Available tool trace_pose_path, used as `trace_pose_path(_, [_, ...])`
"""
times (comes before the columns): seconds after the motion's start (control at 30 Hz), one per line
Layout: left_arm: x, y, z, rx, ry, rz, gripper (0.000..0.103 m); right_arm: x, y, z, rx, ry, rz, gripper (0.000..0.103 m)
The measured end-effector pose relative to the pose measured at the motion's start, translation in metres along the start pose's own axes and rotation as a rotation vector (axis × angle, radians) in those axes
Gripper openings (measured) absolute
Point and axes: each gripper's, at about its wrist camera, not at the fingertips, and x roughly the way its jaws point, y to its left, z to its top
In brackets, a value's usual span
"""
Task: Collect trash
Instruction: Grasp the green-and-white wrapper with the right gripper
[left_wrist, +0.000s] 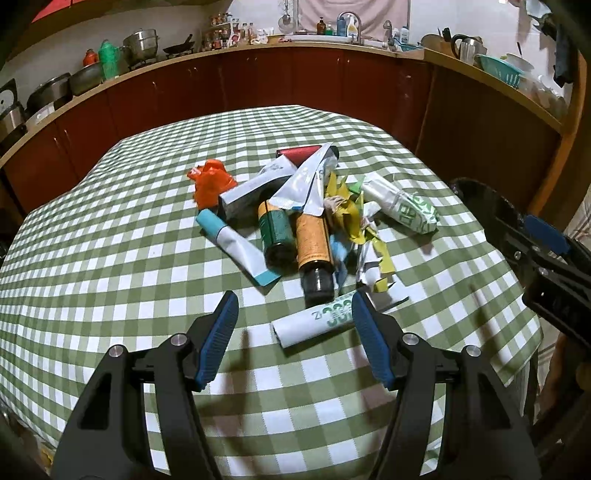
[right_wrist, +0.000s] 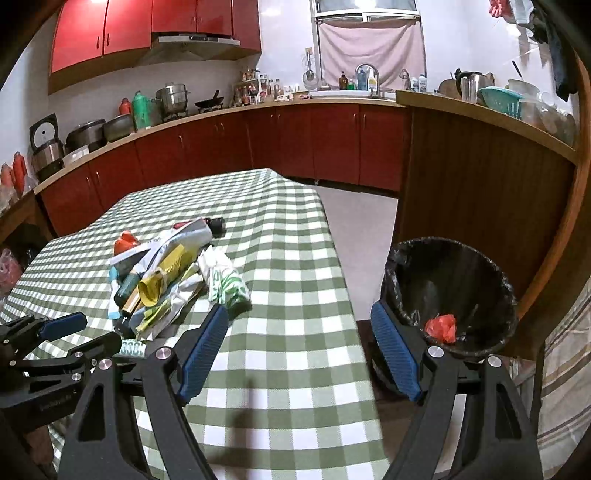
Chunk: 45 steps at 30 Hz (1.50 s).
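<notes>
Green-check tablecloth (left_wrist: 110, 258) w/ trash pile (left_wrist: 303, 214), red kitchen cabinets (right_wrist: 325, 144) behind; both grippers' fingers open, empty.

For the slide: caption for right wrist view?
Open right gripper over checked table, trash pile left, lined bin right.

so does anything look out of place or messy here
Yes: a jumbled pile of trash sits mid-table on the checked cloth, with tubes, bottles and torn yellow wrappers overlapping. One white-and-green roll lies apart, nearest the left tongs. The bin beside the table holds only one red scrap.
</notes>
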Motion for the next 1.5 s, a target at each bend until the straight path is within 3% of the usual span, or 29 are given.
trace_pose_path(0.27, [0.006,0.019,0.003,-0.043,0.000,0.014,0.062,0.017,0.024,0.012,-0.048,0.000,0.020,0.077])
trace_pose_path(0.53, [0.013,0.042,0.013,-0.098,0.005,0.039,0.063,0.048,0.045,0.031,-0.085,0.054,0.051,0.075])
trace_pose_path(0.67, [0.017,0.048,0.019,-0.125,0.011,0.041,0.065,0.061,0.050,0.034,-0.102,0.104,0.060,0.063])
trace_pose_path(0.9, [0.034,0.061,0.029,-0.199,0.050,0.049,0.068,0.067,0.055,0.034,-0.127,0.152,0.118,0.026])
trace_pose_path(1.23, [0.040,0.071,0.032,-0.222,0.061,0.049,0.068,0.067,0.060,0.036,-0.119,0.150,0.127,0.026])
trace_pose_path(1.37, [0.045,0.072,0.033,-0.239,0.067,0.052,0.068,0.071,0.057,0.041,-0.103,0.155,0.125,0.051])
trace_pose_path(1.5, [0.050,0.068,0.034,-0.209,0.072,0.071,0.068,0.074,0.057,0.041,-0.106,0.168,0.132,0.052])
